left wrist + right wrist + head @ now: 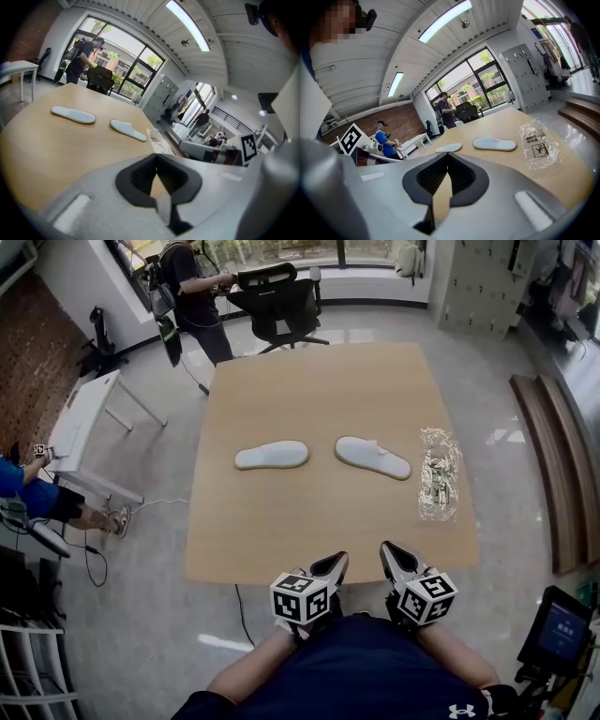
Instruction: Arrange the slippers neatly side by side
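Pale wooden table (pixel 309 521) fills the head view, standing on a grey floor with an office chair (pixel 277 296) and a standing person (pixel 192 287) beyond its far edge. Mid-table lie two white slippers with a gap between them: the left-hand slipper (pixel 271 456) lies almost straight across, and the right-hand slipper (pixel 372 457) is angled, its right end nearer the person. A crumpled clear plastic bag (pixel 439 474) lies just beside the right-hand slipper. The left gripper (pixel 338 561) and right gripper (pixel 385 548) hover side by side at the table's near edge, well apart from the slippers.

From the left gripper view, its jaws are pressed together with nothing between them; both slippers and the bag lie far ahead on the tabletop.

From the right gripper view, its jaws are likewise clenched and empty, with the right-hand slipper ahead and the bag off to its right.
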`<state>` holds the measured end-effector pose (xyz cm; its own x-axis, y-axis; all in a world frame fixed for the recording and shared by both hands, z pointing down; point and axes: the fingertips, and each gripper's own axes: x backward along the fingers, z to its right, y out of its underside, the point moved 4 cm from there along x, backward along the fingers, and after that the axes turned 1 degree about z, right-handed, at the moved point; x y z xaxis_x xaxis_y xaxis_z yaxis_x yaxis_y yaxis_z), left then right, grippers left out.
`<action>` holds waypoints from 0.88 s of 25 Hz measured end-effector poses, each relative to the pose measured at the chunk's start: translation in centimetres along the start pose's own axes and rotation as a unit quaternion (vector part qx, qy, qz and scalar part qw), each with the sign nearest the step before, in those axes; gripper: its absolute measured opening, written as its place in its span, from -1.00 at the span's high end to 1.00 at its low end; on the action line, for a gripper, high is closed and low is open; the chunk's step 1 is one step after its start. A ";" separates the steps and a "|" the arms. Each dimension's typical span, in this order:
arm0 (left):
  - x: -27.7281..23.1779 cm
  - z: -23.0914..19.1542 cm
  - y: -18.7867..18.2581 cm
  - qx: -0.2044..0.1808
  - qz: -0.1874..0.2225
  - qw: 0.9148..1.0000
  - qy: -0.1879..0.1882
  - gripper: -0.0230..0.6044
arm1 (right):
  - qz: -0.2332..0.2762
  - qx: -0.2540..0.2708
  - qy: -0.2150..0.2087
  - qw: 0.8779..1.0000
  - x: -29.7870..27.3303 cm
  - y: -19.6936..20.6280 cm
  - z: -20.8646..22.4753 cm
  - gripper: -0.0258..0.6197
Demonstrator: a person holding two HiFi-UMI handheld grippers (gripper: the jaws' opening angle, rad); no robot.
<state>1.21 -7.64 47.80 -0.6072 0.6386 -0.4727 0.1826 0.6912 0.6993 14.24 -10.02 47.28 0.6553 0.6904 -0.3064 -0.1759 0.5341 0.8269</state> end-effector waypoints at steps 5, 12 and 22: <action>-0.6 -3.3 -2.6 0.015 -0.008 1.000 0.003 0.92 | -0.008 -0.014 0.016 1.000 -3.5 -1.2 0.2 0.89; -0.8 -8.1 -5.2 0.033 -0.011 0.999 0.008 0.92 | -0.031 -0.013 0.016 0.999 -8.9 -1.8 -1.1 0.89; -1.2 -14.0 -7.3 0.053 -0.014 0.998 0.025 0.92 | -0.055 0.008 0.044 0.997 -13.6 -2.6 -2.3 0.89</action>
<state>-10.21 -18.13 50.77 -0.6506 0.6031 -0.4615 0.2440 0.7415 0.6249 4.05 -19.65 48.22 0.6027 0.6687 -0.4354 -0.0948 0.6018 0.7930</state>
